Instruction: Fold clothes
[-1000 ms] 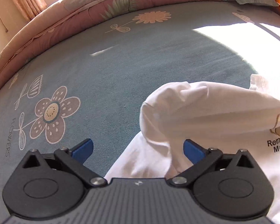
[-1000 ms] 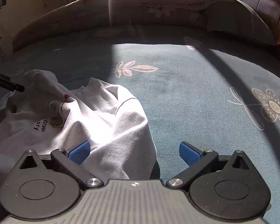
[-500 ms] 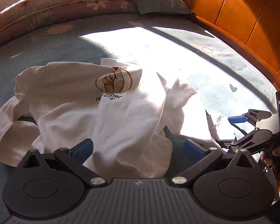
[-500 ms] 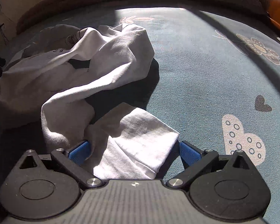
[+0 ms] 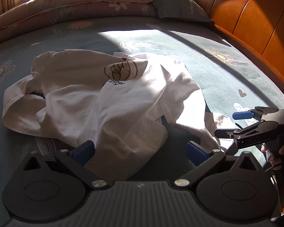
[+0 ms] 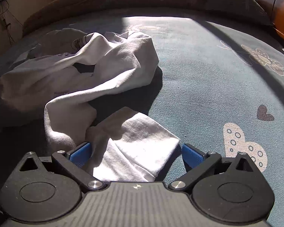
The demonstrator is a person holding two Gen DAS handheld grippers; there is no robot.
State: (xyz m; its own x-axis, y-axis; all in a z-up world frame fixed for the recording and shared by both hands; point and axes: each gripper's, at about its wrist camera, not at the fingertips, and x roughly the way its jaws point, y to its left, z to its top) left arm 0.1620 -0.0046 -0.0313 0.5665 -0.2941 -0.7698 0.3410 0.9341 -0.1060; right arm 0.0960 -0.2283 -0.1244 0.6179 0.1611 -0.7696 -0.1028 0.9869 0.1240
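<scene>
A crumpled white cotton T-shirt (image 5: 96, 102) in a heap on a big blue-green bed sheet with pale flower and heart prints (image 5: 227, 71). On the shirt, a drawn fist picture (image 5: 121, 70) with a few black letters just under it. Bright sun across the middle of the heap, shadow on the rest.

Left gripper, black with blue pads (image 5: 140, 150), low over the near edge of the shirt. Fingers wide apart, holding nothing. A fold of white cloth between the two blue pads (image 5: 84, 150), close by the left pad but not squeezed.

Right gripper, same black and blue kind (image 6: 136, 152), at the other side of the heap. Fingers wide apart too, gripping nothing. A flat white end of the shirt, maybe a sleeve (image 6: 140, 149), between the open pads, on the sheet. Seen also from the left camera, out at the right edge (image 5: 234, 123), with a bit of a person's hand (image 5: 272, 151) behind it.

At the far end of the bed, a thick rolled quilt with flowers (image 5: 85, 5) and a grey-green pillow (image 5: 179, 7). Along the right side, an orange-brown wooden bed board (image 5: 246, 17).
</scene>
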